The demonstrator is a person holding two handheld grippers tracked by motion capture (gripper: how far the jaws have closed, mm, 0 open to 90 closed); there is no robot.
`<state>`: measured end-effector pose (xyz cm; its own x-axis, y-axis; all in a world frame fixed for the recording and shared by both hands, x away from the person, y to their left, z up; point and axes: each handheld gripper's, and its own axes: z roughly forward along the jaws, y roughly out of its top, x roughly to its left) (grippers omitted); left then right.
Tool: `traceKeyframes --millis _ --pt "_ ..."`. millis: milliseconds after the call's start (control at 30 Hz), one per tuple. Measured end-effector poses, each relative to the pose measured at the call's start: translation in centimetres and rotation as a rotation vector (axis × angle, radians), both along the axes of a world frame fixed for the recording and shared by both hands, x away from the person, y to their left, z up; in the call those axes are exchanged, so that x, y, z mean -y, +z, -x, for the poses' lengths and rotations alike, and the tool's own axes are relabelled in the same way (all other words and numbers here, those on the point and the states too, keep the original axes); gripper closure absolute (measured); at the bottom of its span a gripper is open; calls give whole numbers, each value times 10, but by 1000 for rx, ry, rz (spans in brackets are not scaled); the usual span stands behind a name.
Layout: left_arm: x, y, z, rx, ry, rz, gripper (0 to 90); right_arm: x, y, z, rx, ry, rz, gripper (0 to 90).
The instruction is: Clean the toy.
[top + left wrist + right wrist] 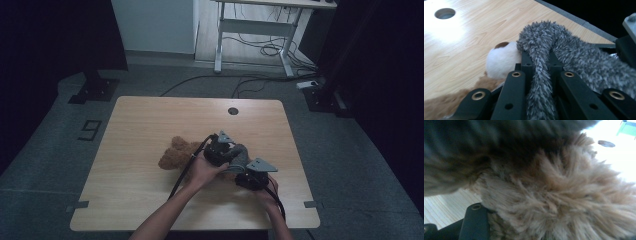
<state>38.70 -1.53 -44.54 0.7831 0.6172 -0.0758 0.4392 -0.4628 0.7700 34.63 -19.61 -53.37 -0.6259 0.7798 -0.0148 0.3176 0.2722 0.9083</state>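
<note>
**Two grippers on one plush toy**

Both of our grippers are at work near the middle of the wooden table (150, 130), where a brown plush bear (176, 154) lies with a grey fuzzy scarf (574, 57) draped over it. Our left gripper (539, 65) has its jaws pinched tight on a strand of that scarf, beside the bear's white muzzle (501, 61). Our right gripper (252, 175) sits pushed into the bear's brown fur; fur hides its jaws, so we cannot tell whether it clamps the body or merely presses against it.

We judge the step in hand to be working the scarf along the bear while the right side steadies it. Next we need a slow, level pull on the strand, with the bear kept from sliding.
</note>
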Motion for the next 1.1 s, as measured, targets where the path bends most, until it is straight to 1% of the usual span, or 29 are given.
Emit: traceKeyframes --millis 67,133,167,267,333,367,400,433,500,600,633,700,767,800,833,867,933,967,1000,1033,1067,1100 --pt "-6 -1 3 31 15 -32 807 -1 1 -1 -1 -5 -1 368" --pt "-15 -4 5 48 36 -58 808 0 1 -1 -9 -6 -7 367" --pt "-23 -8 6 55 49 -67 808 0 1 -1 -10 -4 -9 367" --pt "-35 -10 10 76 61 -76 809 0 1 -1 -10 0 -11 367" --pt "-48 -7 14 110 79 -100 809 0 1 -2 -9 1 -12 367" --pt "-53 -5 15 118 87 -106 808 1 1 -2 -16 0 -20 367" --pt "-58 -5 15 118 96 -101 808 1 1 -3 -22 0 -25 367" --pt "-67 -3 14 110 114 -89 808 2 0 -3 -24 1 -33 367" --pt "-81 -2 14 102 135 -75 807 2 1 -4 -30 1 -39 367" --pt "-103 -2 15 103 173 -62 806 2 1 -5 -30 0 -38 367" --pt "-112 -3 15 94 187 -50 806 2 1 -5 -30 0 -38 367" --pt "-123 -6 14 79 213 -31 804 2 1 -5 -28 1 -37 366" --pt "-135 -10 13 68 241 -27 804 2 1 -5 -30 2 -39 363" --pt "-141 -13 12 58 253 -25 804 2 1 -5 -29 1 -39 360" --pt "-148 -18 11 37 267 -13 805 2 1 -5 -27 -1 -38 356" --pt "-152 -20 11 27 268 -9 805 1 1 -4 -24 -4 -35 352" --pt "-158 -25 10 3 274 15 803 0 1 -3 -14 -2 -28 348" --pt "-163 -28 10 -12 280 38 802 0 1 -2 -12 -1 -26 346" --pt "-167 -29 9 -24 285 51 801 0 1 -2 -12 0 -22 344" --pt "-174 -32 6 -47 296 76 801 0 1 -2 -12 1 -22 343" --pt "-178 -34 5 -61 302 80 801 0 1 -2 -12 2 -23 341" --pt "-182 -37 4 -67 313 72 801 1 1 -2 -12 3 -23 340"
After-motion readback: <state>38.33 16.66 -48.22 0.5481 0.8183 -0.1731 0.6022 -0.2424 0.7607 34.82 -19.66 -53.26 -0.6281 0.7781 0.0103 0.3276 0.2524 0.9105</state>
